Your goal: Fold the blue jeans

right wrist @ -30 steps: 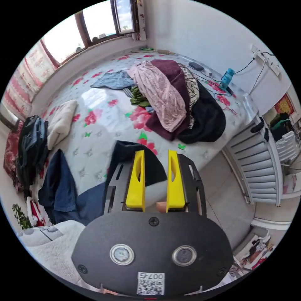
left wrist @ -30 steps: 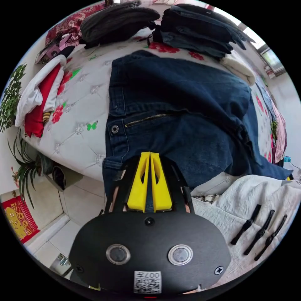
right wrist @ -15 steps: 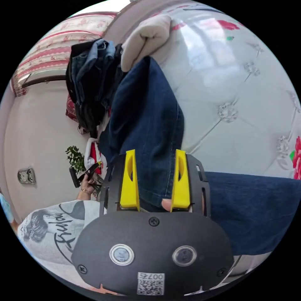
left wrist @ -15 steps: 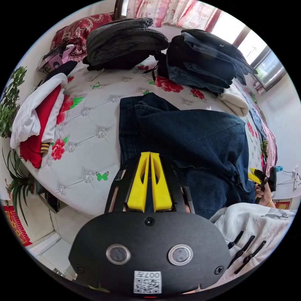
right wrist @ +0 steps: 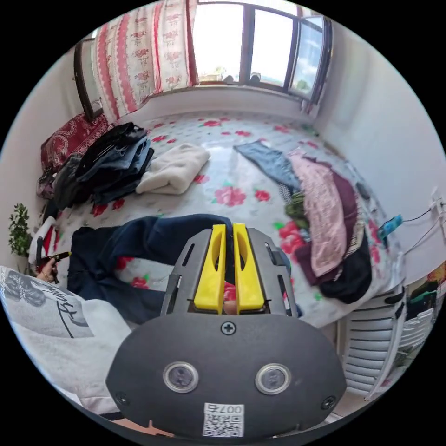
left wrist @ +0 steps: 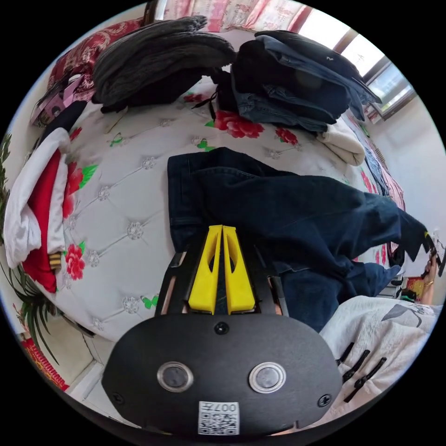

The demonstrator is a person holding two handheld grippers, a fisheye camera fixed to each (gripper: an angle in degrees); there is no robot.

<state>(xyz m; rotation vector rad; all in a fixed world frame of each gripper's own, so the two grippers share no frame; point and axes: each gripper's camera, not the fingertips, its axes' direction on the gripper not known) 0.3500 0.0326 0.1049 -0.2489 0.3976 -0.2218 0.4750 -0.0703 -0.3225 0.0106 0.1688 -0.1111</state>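
We've got the left gripper (left wrist: 222, 232) clamped on the waistband of the blue jeans (left wrist: 278, 204), and the right gripper (right wrist: 228, 231) pinching the leg end, stretched over the bed (left wrist: 116, 195). Looks barely started; folded stack (left wrist: 297, 88) waits beyond.

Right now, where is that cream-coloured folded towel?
In the right gripper view the cream towel lies on the flowered bed, just right of the stack of dark folded clothes and beyond the blue jeans.
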